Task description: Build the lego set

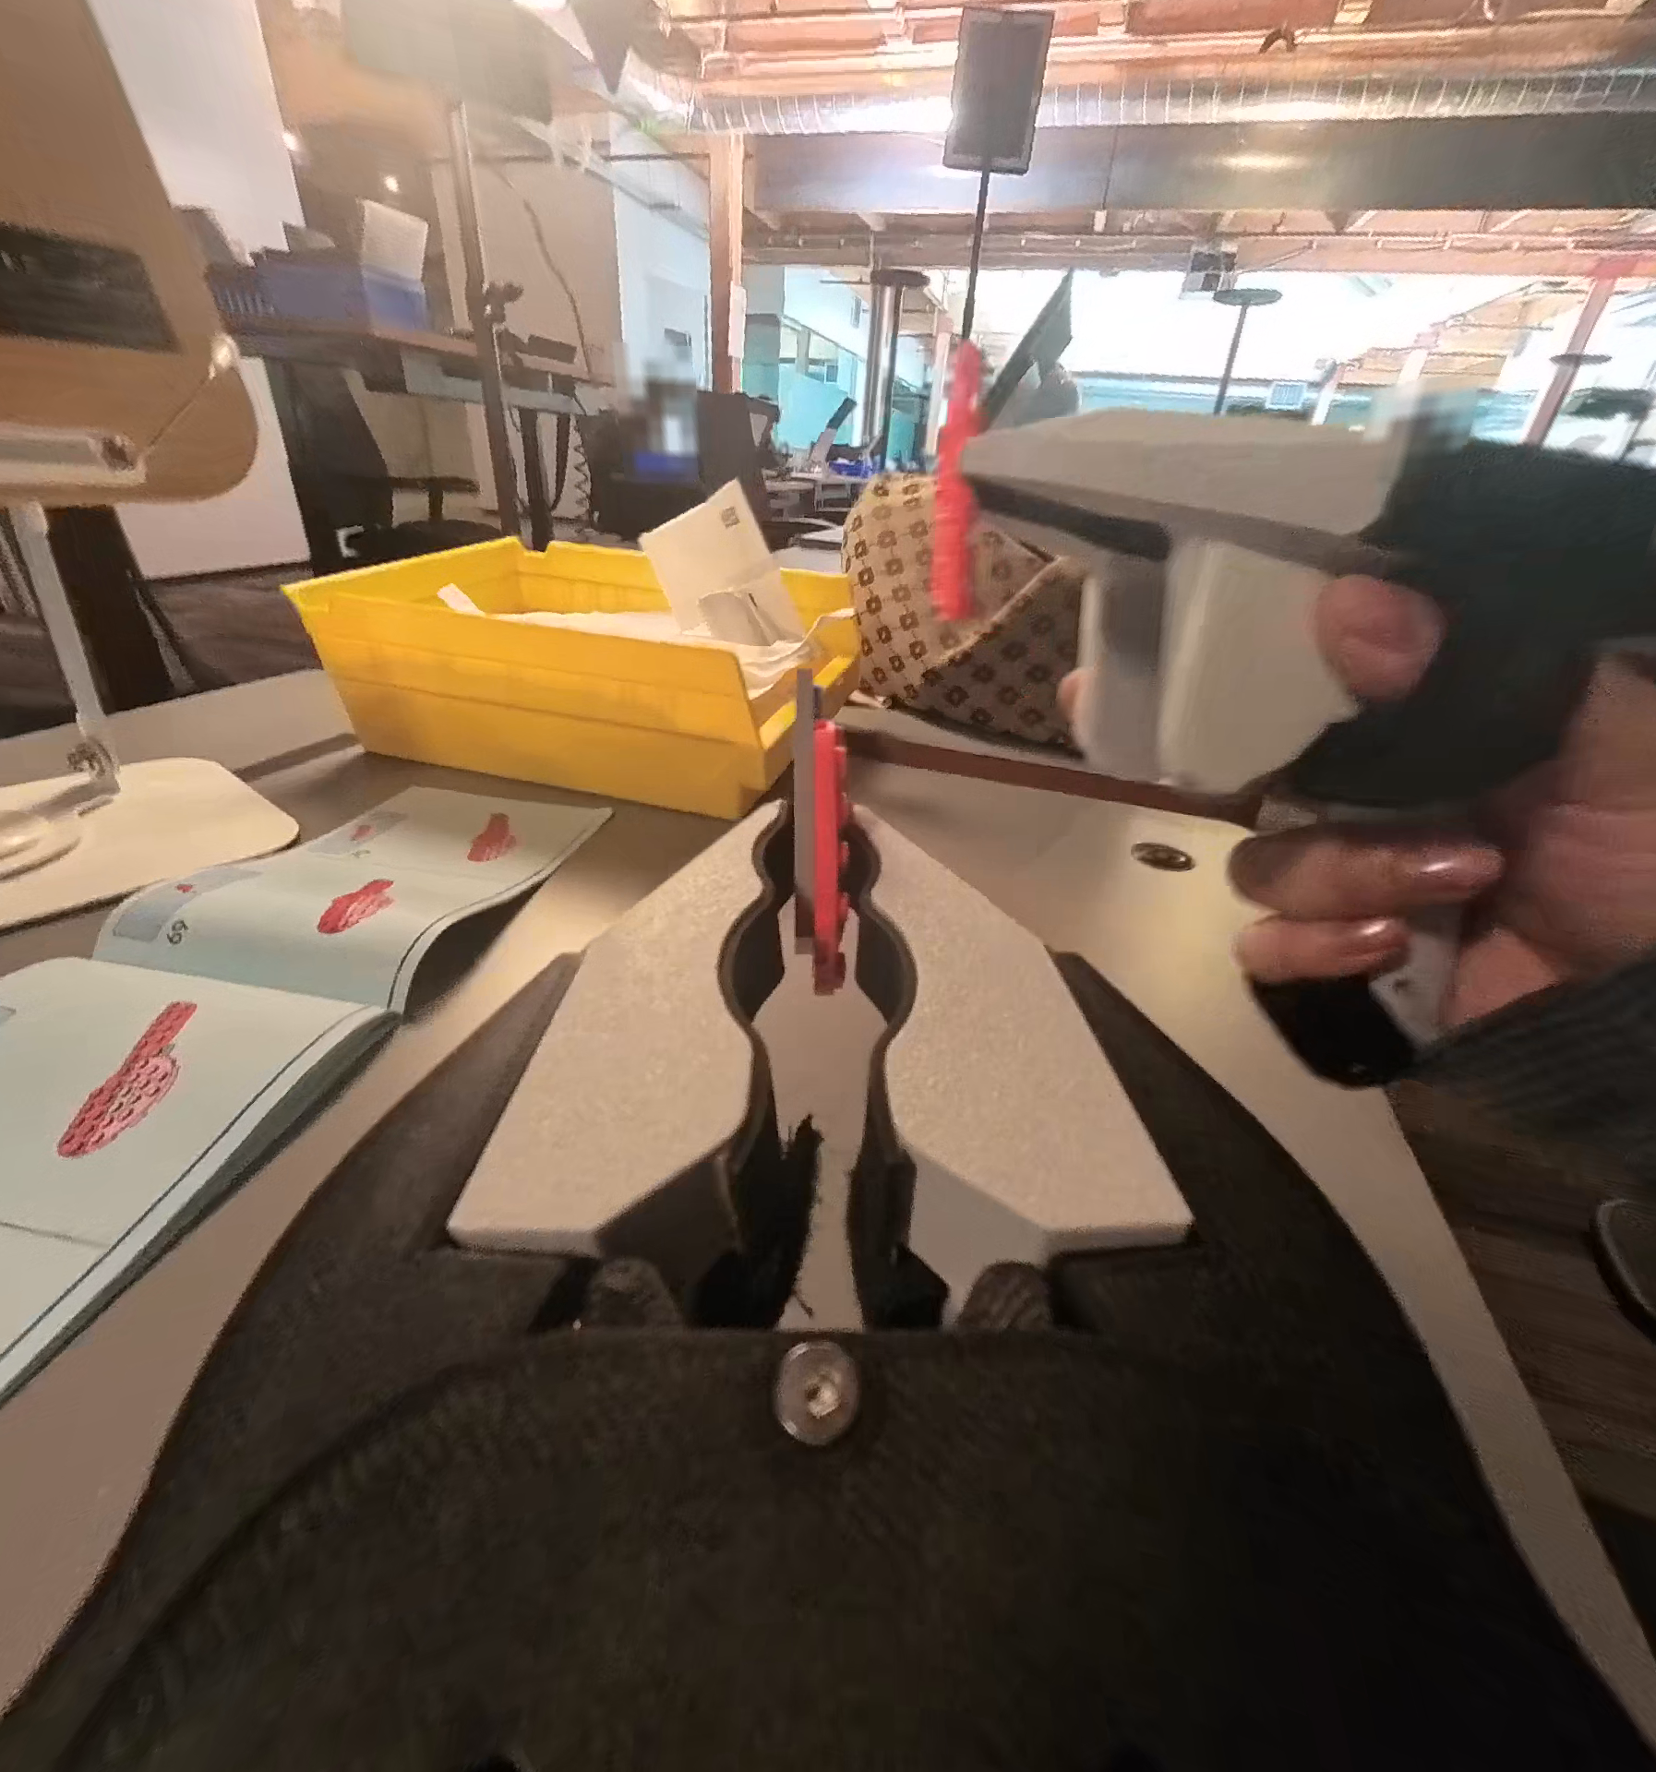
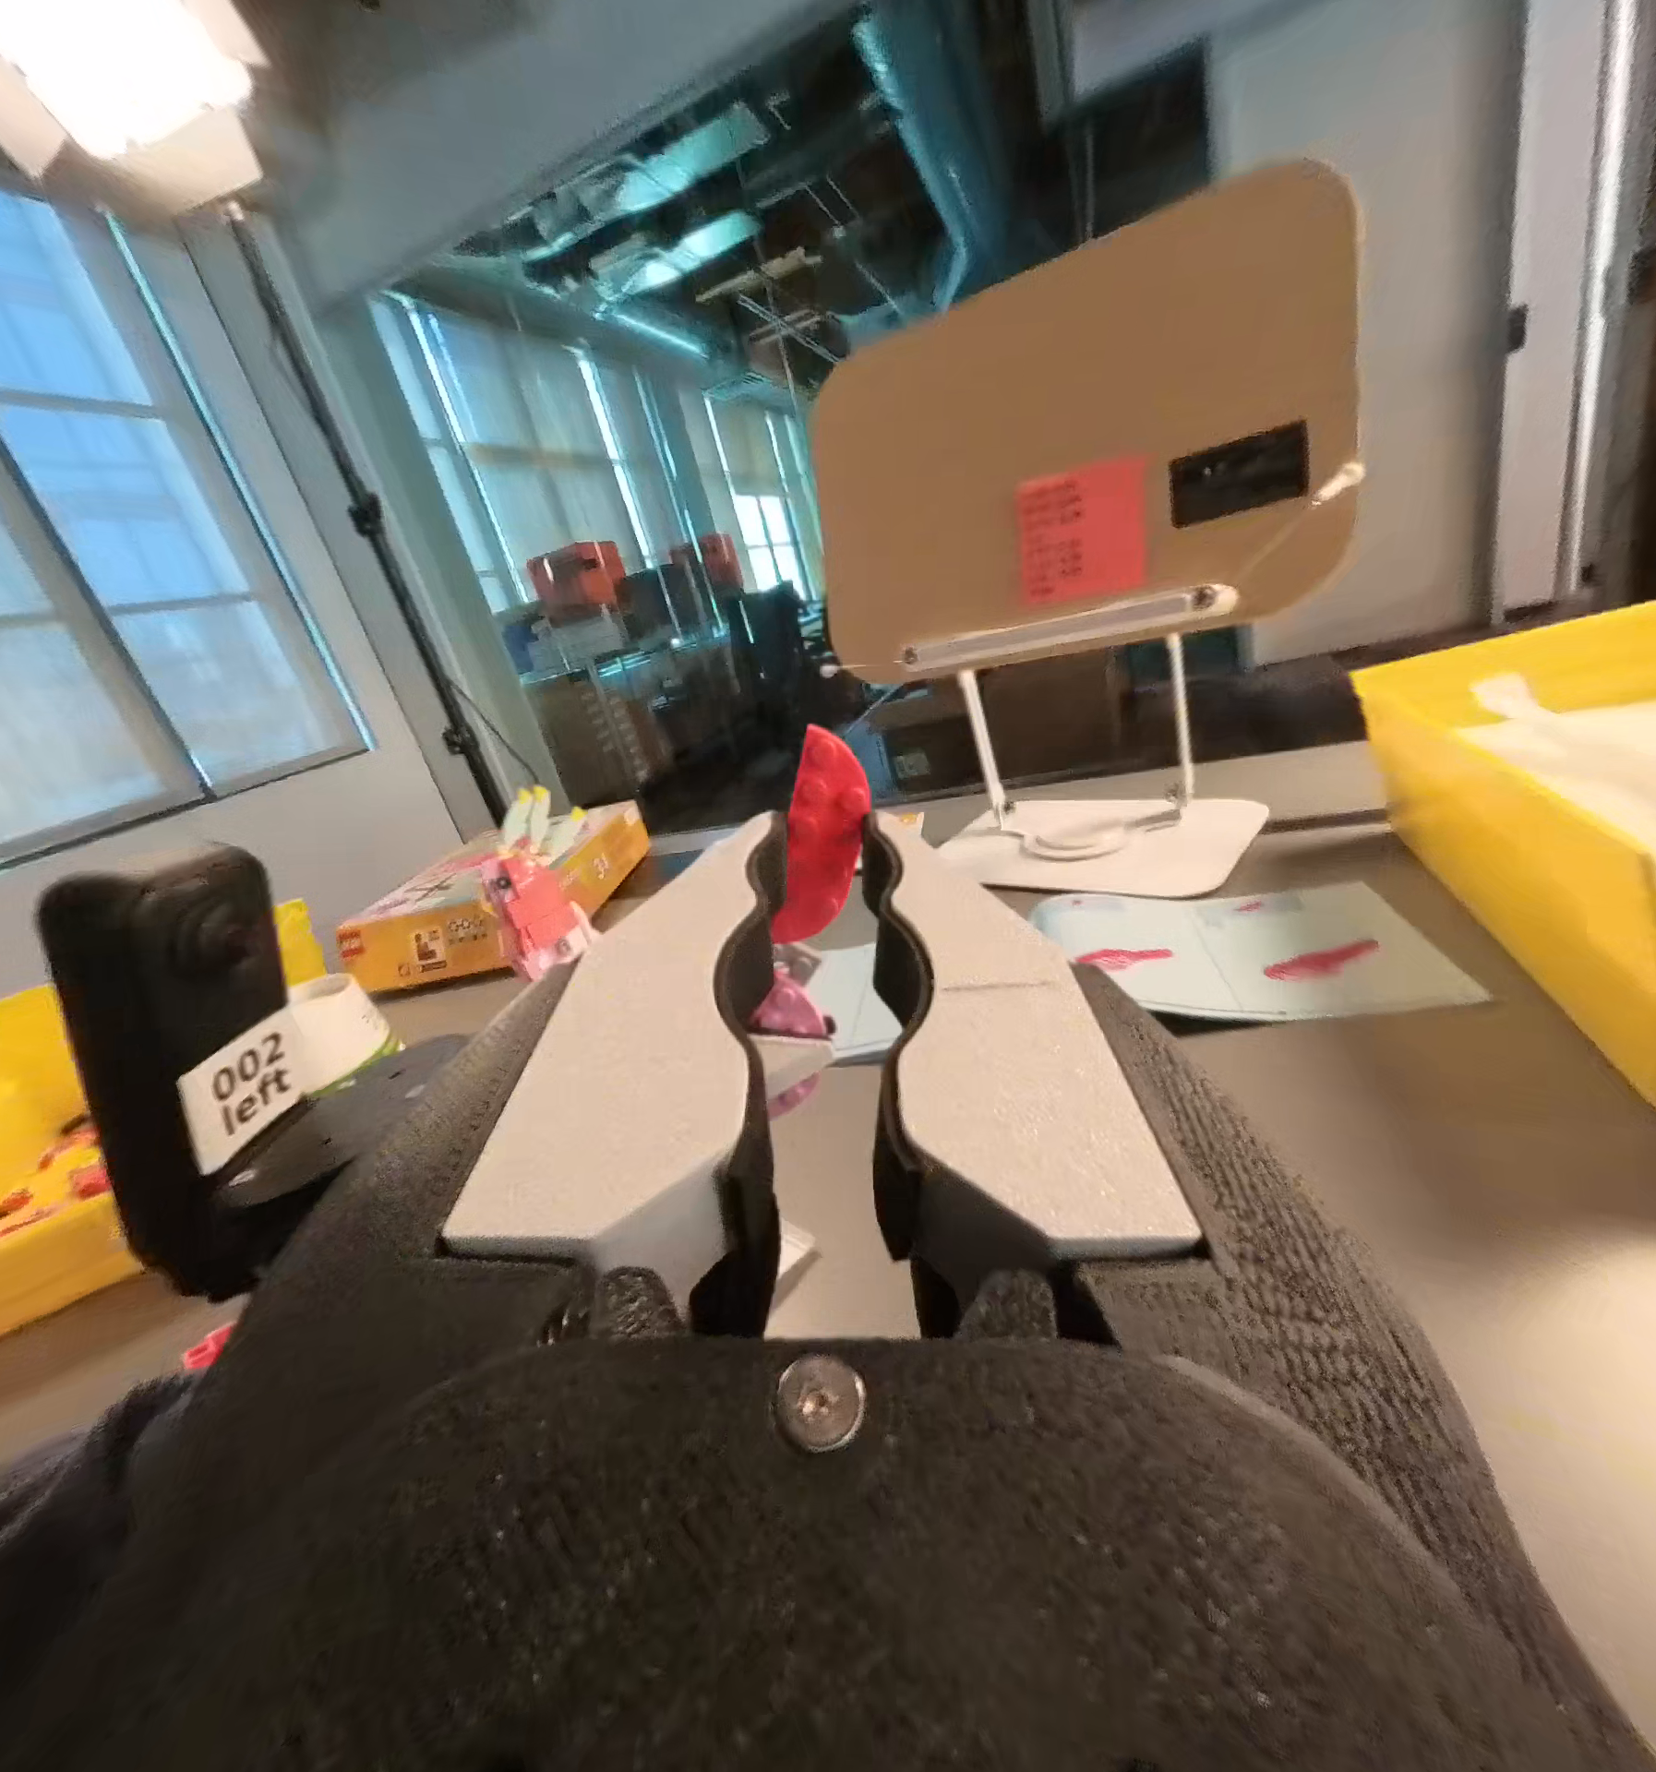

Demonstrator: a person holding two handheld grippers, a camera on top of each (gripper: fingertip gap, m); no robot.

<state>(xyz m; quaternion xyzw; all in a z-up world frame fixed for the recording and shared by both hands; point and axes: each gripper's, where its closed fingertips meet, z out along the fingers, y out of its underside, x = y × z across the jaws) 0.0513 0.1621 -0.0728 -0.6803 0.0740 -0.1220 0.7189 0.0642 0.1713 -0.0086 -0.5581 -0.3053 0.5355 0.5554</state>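
My left gripper (image 1: 819, 827) is shut on a thin brick assembly (image 1: 822, 863), a grey plate with red plates on it, held edge-on and upright above the table. My right gripper (image 2: 819, 836) is shut on a red curved studded plate (image 2: 819, 844) that stands up out of its fingertips. In the left wrist view the right gripper (image 1: 973, 484), held by a hand, is up and to the right of the assembly with the red plate (image 1: 956, 479) at its tip, apart from the assembly. A pink piece (image 2: 786, 1016) lies below the right jaws.
An open instruction booklet (image 1: 230, 959) lies on the grey table, with a yellow bin (image 1: 536, 690) of white papers behind it. A tan board on a white stand (image 2: 1093, 431), a patterned bag (image 1: 958, 633), a toy box (image 2: 441, 920) with a pink brick model (image 2: 536, 911), and a yellow bin of bricks (image 2: 19, 1237) stand around. The grippers' ends are close to 6 centimeters from one another.
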